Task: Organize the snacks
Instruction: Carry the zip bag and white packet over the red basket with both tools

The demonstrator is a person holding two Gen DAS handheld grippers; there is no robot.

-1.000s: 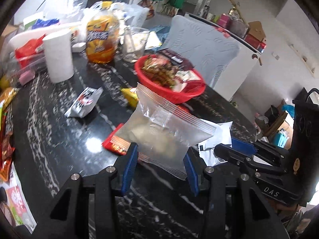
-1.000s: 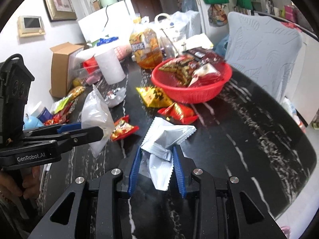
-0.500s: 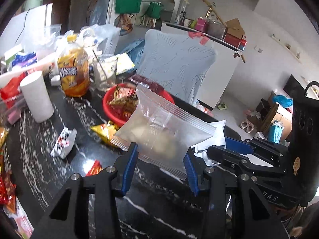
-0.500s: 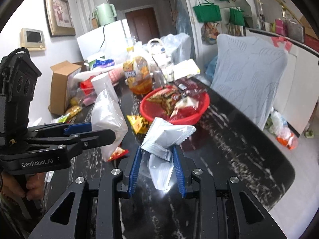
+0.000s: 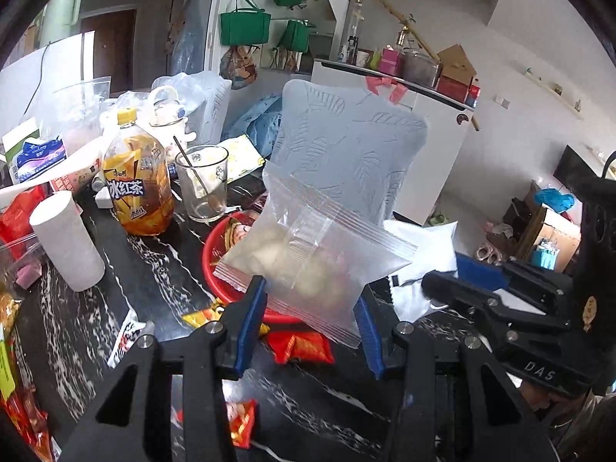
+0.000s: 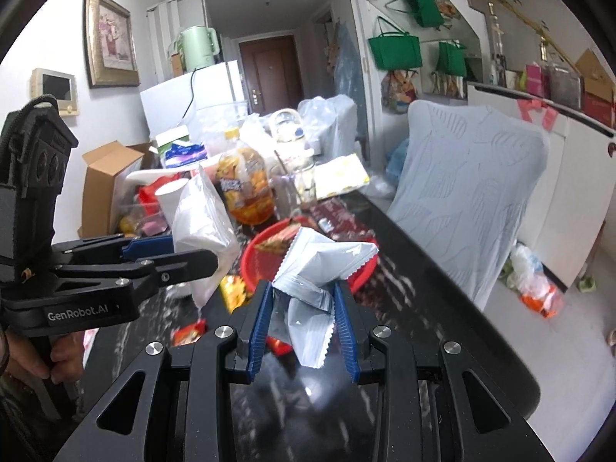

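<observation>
Left gripper (image 5: pixel 310 315) has its jaws clamped on a clear zip bag (image 5: pixel 308 258) with pale lumps inside, held up off the black marbled surface (image 5: pixel 161 281). Straight past those jaws, partly hidden behind the bag, sits the red basket (image 5: pixel 215 265) with snack packs in it. Just below the jaws a red snack pack (image 5: pixel 304 348) lies flat on the surface. Further ahead and to the left stand an iced tea bottle (image 5: pixel 136 184), a glass with a spoon (image 5: pixel 202 188) and a white paper cup (image 5: pixel 67 240).

Right gripper (image 6: pixel 304 319) has its jaws pinched on a crumpled silver packet (image 6: pixel 315 269), also in the air, with the basket right behind it. Both grippers sit side by side, near each other.
</observation>
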